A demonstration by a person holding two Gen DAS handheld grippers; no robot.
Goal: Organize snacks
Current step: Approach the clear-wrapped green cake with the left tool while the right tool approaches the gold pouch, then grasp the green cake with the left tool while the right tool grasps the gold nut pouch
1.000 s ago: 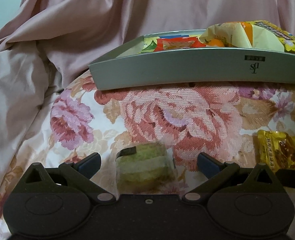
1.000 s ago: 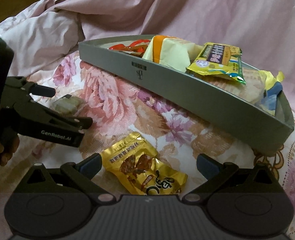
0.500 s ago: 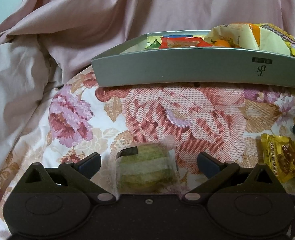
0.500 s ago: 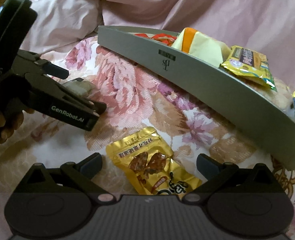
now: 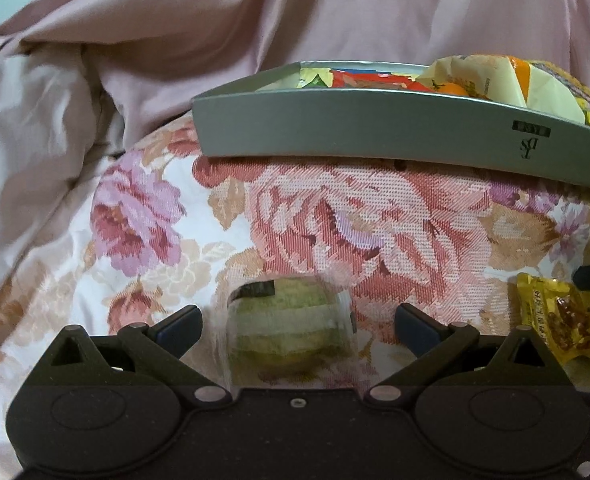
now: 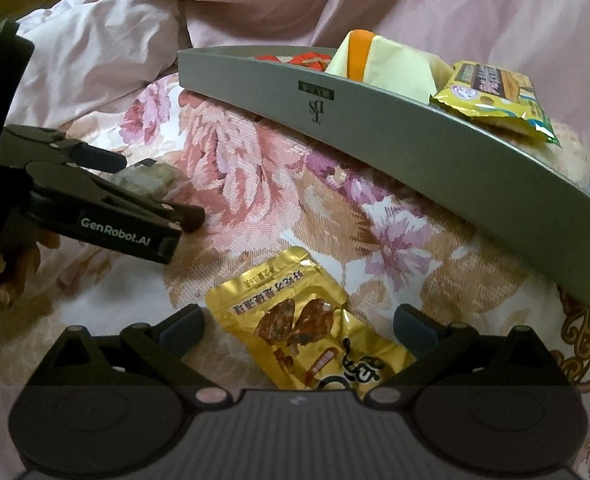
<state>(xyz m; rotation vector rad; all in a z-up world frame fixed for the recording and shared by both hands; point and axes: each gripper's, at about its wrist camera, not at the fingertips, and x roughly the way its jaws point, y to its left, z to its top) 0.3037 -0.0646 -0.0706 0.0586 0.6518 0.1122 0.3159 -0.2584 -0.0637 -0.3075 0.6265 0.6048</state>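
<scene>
Left wrist view: left gripper (image 5: 297, 322) low over a floral cushion (image 5: 375, 232), fingers spread wide w/ a green layered cake in clear wrap (image 5: 291, 328) lying on the fabric between them, not touched by either pad. Grey tray (image 5: 355, 132) sits further back on the cushion, holding several snack packs: a pale yellow bag w/ orange stripe (image 5: 495, 80) and a red packet (image 5: 367, 80) behind its wall. Gold snack pouch (image 5: 563, 320) lies at the right edge on the cushion, well apart from the cake. Pink sheet (image 5: 175, 40) bunched behind & to the left. Right wrist view: right gripper (image 6: 297, 322) also spread wide, gold snack pouch (image 6: 303, 324) flat on the cushion between the fingers, neither pad touching it. Left gripper (image 6: 107, 200) comes in from the left side, jaws apart around the wrapped cake (image 6: 147, 178), a hand (image 6: 11, 268) on its handle. Grey tray (image 6: 415, 148) runs diagonally across the upper right, w/ a yellow-green biscuit pack (image 6: 495, 96) hanging over its rim & the pale yellow bag (image 6: 387, 64) beside it
</scene>
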